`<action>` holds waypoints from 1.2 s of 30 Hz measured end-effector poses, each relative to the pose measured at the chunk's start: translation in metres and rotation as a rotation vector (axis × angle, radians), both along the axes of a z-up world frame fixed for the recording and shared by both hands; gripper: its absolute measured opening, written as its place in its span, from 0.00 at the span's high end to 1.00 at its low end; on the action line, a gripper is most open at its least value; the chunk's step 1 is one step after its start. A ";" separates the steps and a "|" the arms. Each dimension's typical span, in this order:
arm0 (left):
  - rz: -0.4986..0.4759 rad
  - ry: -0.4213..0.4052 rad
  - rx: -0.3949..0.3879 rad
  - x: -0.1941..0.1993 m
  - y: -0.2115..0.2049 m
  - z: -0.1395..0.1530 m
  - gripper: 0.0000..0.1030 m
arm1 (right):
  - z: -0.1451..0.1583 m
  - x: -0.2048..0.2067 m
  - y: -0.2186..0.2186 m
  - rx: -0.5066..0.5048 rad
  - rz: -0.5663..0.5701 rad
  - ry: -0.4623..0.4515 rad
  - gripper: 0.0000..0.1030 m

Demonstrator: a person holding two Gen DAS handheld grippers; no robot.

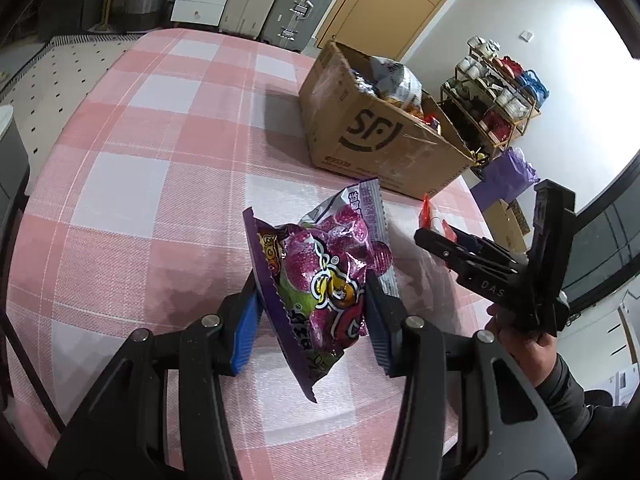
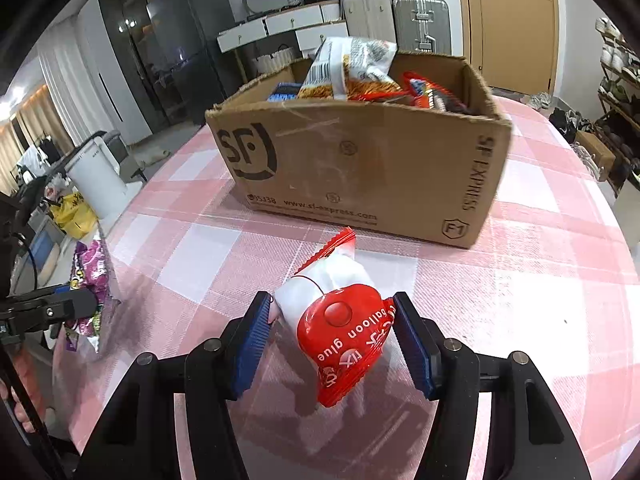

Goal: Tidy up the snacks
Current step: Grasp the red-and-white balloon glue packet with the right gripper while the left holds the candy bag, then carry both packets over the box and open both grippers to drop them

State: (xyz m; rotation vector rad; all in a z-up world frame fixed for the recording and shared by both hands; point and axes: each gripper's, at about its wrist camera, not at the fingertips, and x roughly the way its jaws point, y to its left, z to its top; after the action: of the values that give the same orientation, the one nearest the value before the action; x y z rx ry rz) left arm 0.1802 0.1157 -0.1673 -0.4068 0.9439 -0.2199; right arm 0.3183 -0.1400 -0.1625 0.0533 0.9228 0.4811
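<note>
The pink-and-white checked table [image 1: 132, 168] spreads under both my grippers, and the big cardboard box [image 2: 360, 160] stands on its far side, open at the top and printed with a black SF logo. Snack packets are piled inside it; a white-and-orange bag [image 2: 352, 68] pokes up above the rim, with red wrappers just to its right.

Nearer to me, my left gripper [image 1: 312, 320] is pinching the purple snack bag [image 1: 320, 280]: both blue pads press against its sides, and the bag stands tilted up off the cloth between them, its crimped edge pointing down toward me. A second purple-and-silver packet [image 1: 372, 216] lies just behind it on the table.

My right gripper [image 2: 332, 336] holds the red and white packet [image 2: 340, 320] marked "balloon glue". The right pad touches the packet's edge; the left pad sits right beside its white part, though I cannot tell whether it presses. The packet's crimped far end points at the box, which stands near but apart.
</note>
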 end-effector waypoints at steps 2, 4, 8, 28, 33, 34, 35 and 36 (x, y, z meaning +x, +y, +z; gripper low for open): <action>-0.002 -0.002 0.014 0.000 -0.004 0.004 0.57 | 0.004 -0.003 -0.007 0.020 0.000 -0.007 0.40; -0.001 -0.001 0.029 0.000 -0.009 0.007 0.57 | 0.011 -0.013 -0.016 0.017 -0.014 -0.032 0.40; -0.010 0.000 0.049 0.001 -0.019 0.013 0.57 | 0.017 -0.022 -0.034 0.017 -0.039 -0.055 0.40; -0.009 -0.114 0.130 0.045 -0.045 0.085 0.57 | 0.095 -0.030 -0.091 0.219 -0.045 -0.181 0.40; -0.007 -0.144 0.142 0.064 -0.048 0.107 0.57 | 0.126 -0.019 -0.101 0.231 -0.033 -0.230 0.40; -0.009 -0.148 0.139 0.068 -0.049 0.111 0.57 | 0.132 -0.017 -0.102 0.235 -0.029 -0.239 0.40; -0.009 -0.151 0.137 0.072 -0.050 0.115 0.57 | 0.138 -0.014 -0.103 0.237 -0.025 -0.246 0.40; -0.006 -0.154 0.136 0.077 -0.051 0.119 0.57 | 0.142 -0.011 -0.102 0.235 -0.019 -0.250 0.40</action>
State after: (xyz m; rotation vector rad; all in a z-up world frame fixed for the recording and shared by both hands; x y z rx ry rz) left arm 0.2568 0.0650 -0.0483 -0.2581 0.8033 -0.1891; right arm 0.3074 -0.2425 -0.0201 0.2110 0.6173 0.5628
